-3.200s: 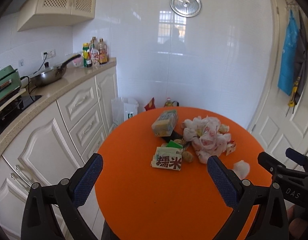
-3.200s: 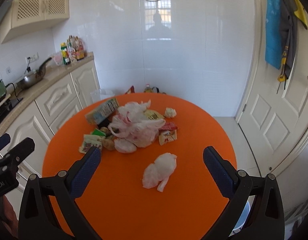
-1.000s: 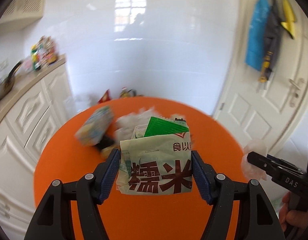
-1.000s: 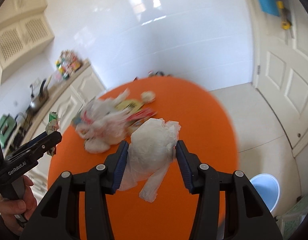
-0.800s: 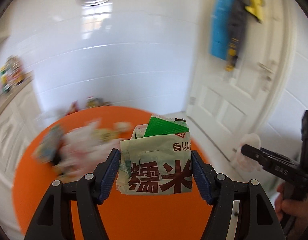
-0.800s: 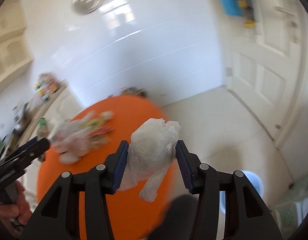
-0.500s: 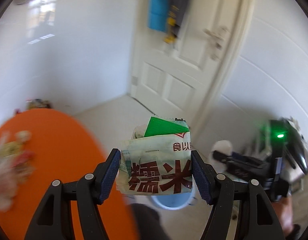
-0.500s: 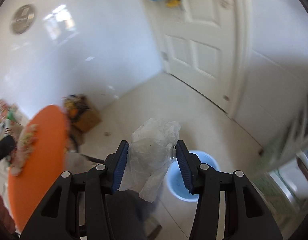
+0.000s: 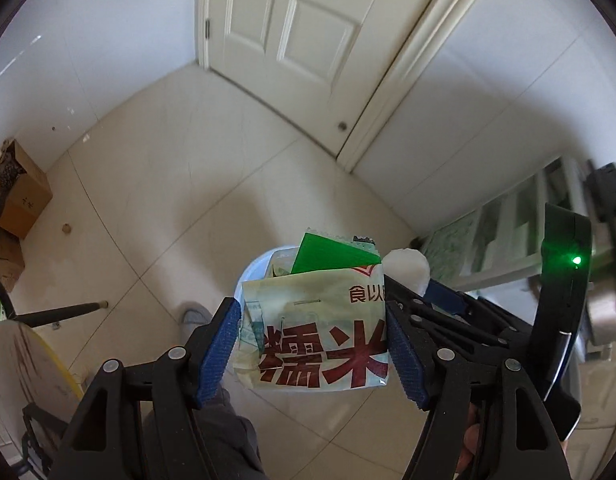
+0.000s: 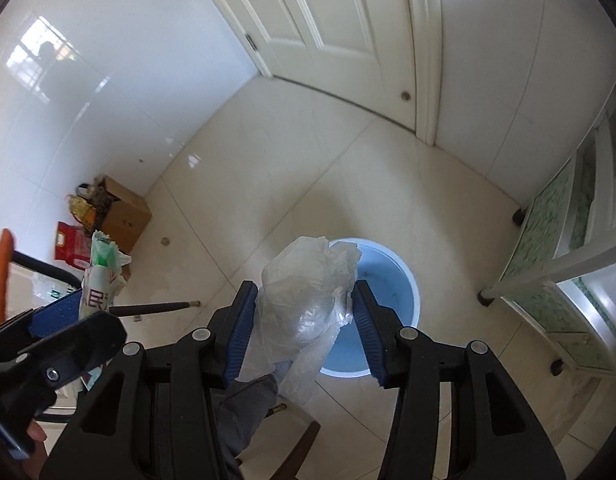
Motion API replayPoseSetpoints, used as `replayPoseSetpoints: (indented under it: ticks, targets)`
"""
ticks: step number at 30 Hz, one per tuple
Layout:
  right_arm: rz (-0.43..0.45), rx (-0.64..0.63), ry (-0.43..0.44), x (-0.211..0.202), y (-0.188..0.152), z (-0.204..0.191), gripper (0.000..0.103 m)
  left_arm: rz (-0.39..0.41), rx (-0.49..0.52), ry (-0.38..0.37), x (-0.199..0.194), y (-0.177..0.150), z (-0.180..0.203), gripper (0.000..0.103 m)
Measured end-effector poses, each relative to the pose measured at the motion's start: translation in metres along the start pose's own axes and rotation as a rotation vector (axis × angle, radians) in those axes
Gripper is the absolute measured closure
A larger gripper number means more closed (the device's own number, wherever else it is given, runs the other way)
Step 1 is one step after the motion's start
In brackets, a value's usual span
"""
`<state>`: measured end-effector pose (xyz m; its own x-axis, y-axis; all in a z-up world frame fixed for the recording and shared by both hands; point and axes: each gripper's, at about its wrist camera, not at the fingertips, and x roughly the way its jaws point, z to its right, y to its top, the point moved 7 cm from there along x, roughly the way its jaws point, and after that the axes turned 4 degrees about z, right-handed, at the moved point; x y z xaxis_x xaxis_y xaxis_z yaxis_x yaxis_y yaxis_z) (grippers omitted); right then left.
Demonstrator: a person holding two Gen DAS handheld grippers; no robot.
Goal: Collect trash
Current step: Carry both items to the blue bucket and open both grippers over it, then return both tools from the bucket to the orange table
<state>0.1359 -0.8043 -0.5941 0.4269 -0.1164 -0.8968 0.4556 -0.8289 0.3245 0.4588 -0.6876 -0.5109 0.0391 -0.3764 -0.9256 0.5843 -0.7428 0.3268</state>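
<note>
Packet: between the left gripper pads, jaws easing apart, pads touching its edges.
Bag: crumpled plastic between the right gripper pads, jaws also easing apart.
Bin: blue, on floor below both loads.
Right view only: open bin interior; left view hides most of it behind packet.
Change: a second ago over the orange table; now pointed down at floor.

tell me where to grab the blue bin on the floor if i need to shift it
Probably the rim of the blue bin, coming from straight above. It stands upright with its open mouth up, and the round body looks too wide to span, so pinch the thin wall, one pad inside and one outside. The right-hand rim in the right wrist view shows clear.
</note>
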Motion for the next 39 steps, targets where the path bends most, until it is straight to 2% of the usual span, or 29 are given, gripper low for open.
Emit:
replayPoseSetpoints:
  ticks: [1,2,3,4,6,9,11,14,18,27,33,39]
  targets:
    - [-0.010,0.009,-0.001,0.005,-0.001,0.007,0.050,-0.036,0.001,0.006,0.022,0.018,-0.007,0.034]
    - [-0.013,0.020,-0.007,0.010,-0.001,0.010,0.046,-0.058,-0.001,0.018,0.037,0.023,-0.009,0.033]
    - [-0.023,0.032,-0.017,0.012,-0.001,0.013,0.041,-0.075,0.002,0.035,0.049,0.035,-0.014,0.029]
    - [-0.025,0.038,-0.018,0.013,-0.001,0.015,0.033,-0.081,0.007,0.054,0.057,0.045,-0.016,0.021]
    - [-0.018,0.051,-0.024,0.014,0.001,0.019,0.023,-0.062,0.013,0.076,0.069,0.066,-0.009,0.016]
    - [-0.002,0.049,-0.037,0.010,0.003,0.022,0.015,-0.036,0.028,0.102,0.073,0.072,-0.005,0.014]
    - [0.013,0.052,-0.043,0.004,0.004,0.022,0.003,-0.008,0.041,0.119,0.063,0.069,0.004,0.013]
    - [0.037,0.062,-0.048,-0.009,0.005,0.021,0.000,0.043,0.048,0.137,0.043,0.073,0.009,0.013]
    - [0.076,0.052,-0.050,-0.033,0.007,0.010,0.000,0.125,0.063,0.156,-0.031,0.037,0.021,0.010]
    - [0.223,-0.032,-0.016,-0.118,0.011,-0.054,0.000,0.358,0.049,0.184,-0.159,-0.029,-0.005,0.008]
    - [0.330,-0.142,0.046,-0.177,0.010,-0.131,0.000,0.498,-0.005,0.247,-0.234,-0.075,-0.032,0.005]
    - [0.422,-0.258,0.121,-0.225,-0.004,-0.212,0.000,0.633,-0.101,0.329,-0.333,-0.142,-0.055,0.004]
